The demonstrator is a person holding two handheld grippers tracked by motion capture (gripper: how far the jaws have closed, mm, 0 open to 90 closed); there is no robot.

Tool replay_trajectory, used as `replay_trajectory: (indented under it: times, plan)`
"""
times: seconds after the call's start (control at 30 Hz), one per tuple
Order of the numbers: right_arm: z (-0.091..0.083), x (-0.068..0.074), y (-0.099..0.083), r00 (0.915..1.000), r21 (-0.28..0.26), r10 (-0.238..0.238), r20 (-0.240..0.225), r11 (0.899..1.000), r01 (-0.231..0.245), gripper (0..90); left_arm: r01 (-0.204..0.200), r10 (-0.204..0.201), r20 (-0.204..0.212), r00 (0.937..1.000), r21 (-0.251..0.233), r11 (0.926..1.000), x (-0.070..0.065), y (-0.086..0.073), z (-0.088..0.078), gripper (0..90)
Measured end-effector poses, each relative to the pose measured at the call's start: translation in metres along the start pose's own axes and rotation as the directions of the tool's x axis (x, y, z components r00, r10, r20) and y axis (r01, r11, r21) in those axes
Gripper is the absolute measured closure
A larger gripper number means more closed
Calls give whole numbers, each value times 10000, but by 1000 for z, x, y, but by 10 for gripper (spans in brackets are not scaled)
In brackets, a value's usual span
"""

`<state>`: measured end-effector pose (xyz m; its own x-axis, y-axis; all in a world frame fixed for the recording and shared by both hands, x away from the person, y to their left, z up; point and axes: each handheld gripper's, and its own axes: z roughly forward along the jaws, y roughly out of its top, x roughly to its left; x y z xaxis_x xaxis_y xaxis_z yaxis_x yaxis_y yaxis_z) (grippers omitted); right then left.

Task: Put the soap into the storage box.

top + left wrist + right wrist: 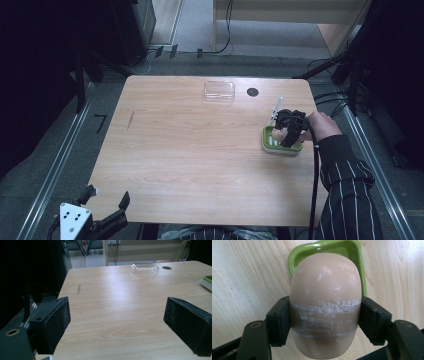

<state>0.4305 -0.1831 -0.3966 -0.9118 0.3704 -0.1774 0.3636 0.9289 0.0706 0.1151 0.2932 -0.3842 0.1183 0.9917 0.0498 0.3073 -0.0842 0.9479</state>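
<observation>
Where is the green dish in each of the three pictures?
High view: the green dish sits at the table's right side, under the right gripper.
Left gripper view: just its corner at the right edge.
Right gripper view: top centre, behind the held soap.
Shared landmark: the dish itself.

Overhead cam; gripper cams (low, close).

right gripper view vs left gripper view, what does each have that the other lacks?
Right gripper view alone: a pale peach soap bar with whitish scuff bands, clamped between the right tongs, above the inside of a green dish.
Left gripper view alone: the left tongs open and holding nothing, a clear plastic lid at the far edge, a dark round hole beside it.
Both: the wooden table, and the green dish, just an edge in the left gripper view.
</observation>
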Motion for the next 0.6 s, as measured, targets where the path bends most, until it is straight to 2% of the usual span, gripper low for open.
replay_trajectory:
  times: [0.3, 0.6]
  plan:
    - [5, -6, 1, 9999, 16, -147, -2, 9999, 147, 336, 2, -2, 9, 10000, 15, 10000, 0, 0, 0, 72]
    - [8, -12, 2, 10000, -13, -90, -32, 10000, 90, 336, 34, -34, -77, 10000, 0, 10000, 1, -1, -2, 72]
